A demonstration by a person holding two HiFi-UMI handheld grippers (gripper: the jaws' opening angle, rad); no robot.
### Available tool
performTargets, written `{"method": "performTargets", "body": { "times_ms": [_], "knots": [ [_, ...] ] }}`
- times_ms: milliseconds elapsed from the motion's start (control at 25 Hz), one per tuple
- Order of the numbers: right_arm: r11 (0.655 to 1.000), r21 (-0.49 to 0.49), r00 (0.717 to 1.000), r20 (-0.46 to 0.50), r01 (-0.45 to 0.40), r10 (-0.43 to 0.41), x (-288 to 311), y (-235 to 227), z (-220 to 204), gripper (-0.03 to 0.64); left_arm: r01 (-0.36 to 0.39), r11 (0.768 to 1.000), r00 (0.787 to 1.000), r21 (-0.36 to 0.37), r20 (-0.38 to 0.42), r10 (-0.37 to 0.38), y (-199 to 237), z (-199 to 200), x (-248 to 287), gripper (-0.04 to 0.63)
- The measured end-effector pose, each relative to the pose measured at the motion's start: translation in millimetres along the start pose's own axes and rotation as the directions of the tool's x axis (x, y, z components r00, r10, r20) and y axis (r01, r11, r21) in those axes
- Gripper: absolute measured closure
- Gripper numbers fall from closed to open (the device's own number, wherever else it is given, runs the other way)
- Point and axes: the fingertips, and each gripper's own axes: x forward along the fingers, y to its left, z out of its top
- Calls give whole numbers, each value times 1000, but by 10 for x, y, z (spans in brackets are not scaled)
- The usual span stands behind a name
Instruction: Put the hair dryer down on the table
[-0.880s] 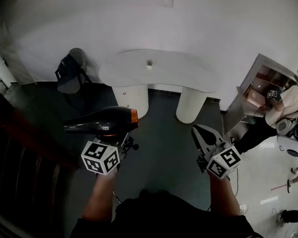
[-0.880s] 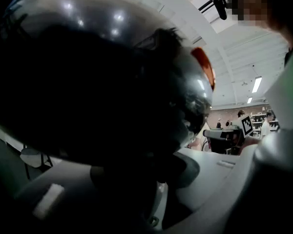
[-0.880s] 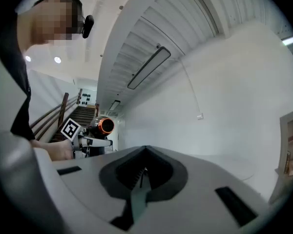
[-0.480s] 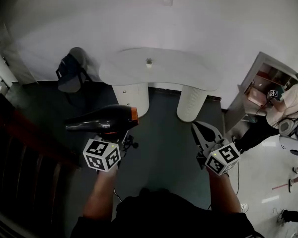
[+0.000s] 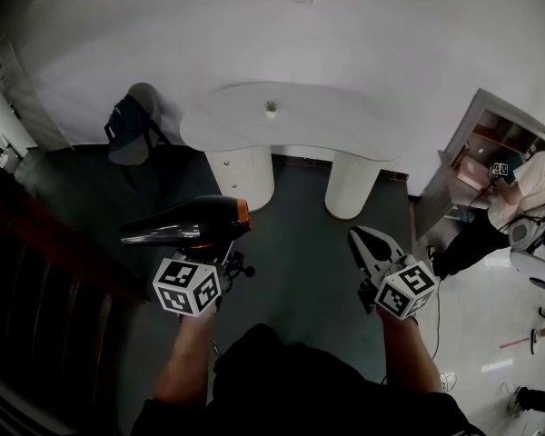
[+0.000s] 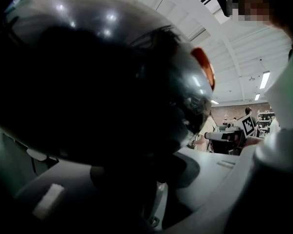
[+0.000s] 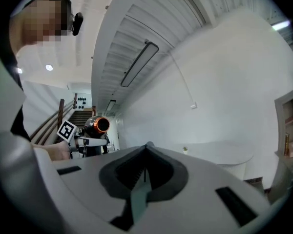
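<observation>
Still, little differs from a second ago. The hair dryer [image 5: 186, 222] hangs in the air on the near side of the white table [image 5: 327, 130], well apart from it, in much the same spot as before. The left gripper [image 5: 216, 254] pinches the dryer's dark handle from below. The barrel lies roughly level, and its orange-ringed end is turned toward the right gripper [image 5: 362, 240]. The left gripper view is almost filled by the glossy black body, with the handle running down between the jaws.

The right gripper is also short of the table and level with the dryer. Its jaws are pressed together on nothing, as earlier. The one small change is that the table, with a tiny plant [image 5: 271, 109] on its top, now sits a touch higher in the head view.
</observation>
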Motion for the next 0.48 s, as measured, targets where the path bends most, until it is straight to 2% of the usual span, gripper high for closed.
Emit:
{"method": "performTargets", "body": {
  "times_ms": [240, 480],
  "knots": [
    [1000, 17, 999, -40, -1, 1, 185, -179, -89, 604, 0, 1000, 1000, -2, -5, 0, 119, 8, 211, 449],
    [1000, 17, 997, -82, -11, 13, 643, -279, -159, 604, 16, 1000, 1000, -26, -9, -16, 483, -27, 561, 449]
  ]
}}
